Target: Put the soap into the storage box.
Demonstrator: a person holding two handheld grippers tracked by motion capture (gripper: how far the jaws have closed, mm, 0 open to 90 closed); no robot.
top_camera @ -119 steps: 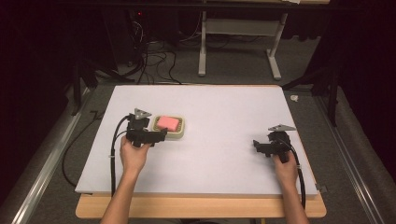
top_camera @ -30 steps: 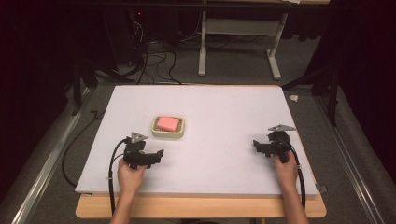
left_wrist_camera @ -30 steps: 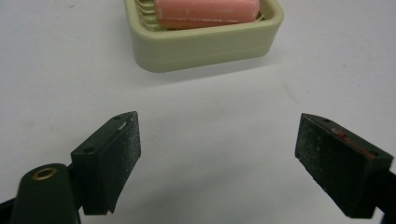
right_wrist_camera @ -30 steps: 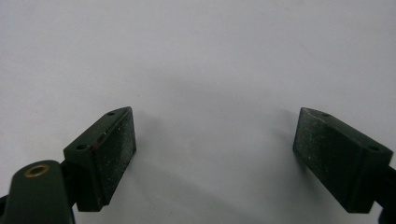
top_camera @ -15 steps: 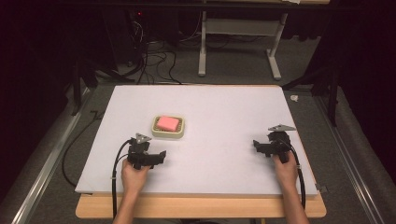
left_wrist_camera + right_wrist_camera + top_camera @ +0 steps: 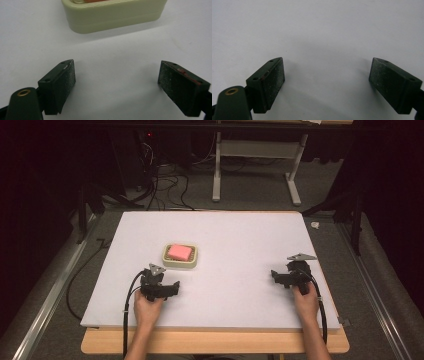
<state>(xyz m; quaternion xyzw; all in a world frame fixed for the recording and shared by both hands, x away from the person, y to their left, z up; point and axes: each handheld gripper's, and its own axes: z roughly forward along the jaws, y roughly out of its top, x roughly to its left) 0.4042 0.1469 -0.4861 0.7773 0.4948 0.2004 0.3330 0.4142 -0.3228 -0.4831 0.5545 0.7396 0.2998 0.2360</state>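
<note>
A cream dish holding a pink block sits left of centre on the white board. My left gripper rests on the board just in front of the dish, apart from it, held by a hand. In the left gripper view the left gripper stands open over bare board, with the dish's near wall ahead. My right gripper lies near the board's right side, pointing left. The right gripper view shows the right gripper open with nothing between the jaws.
The white board lies on a wooden table whose front edge shows below it. Metal rails run along both sides on the floor. A white desk frame and cables stand beyond the far edge.
Four seconds ago the left gripper was up against the dish; it has drawn back toward the person and stands apart from it. The right gripper has not moved.
</note>
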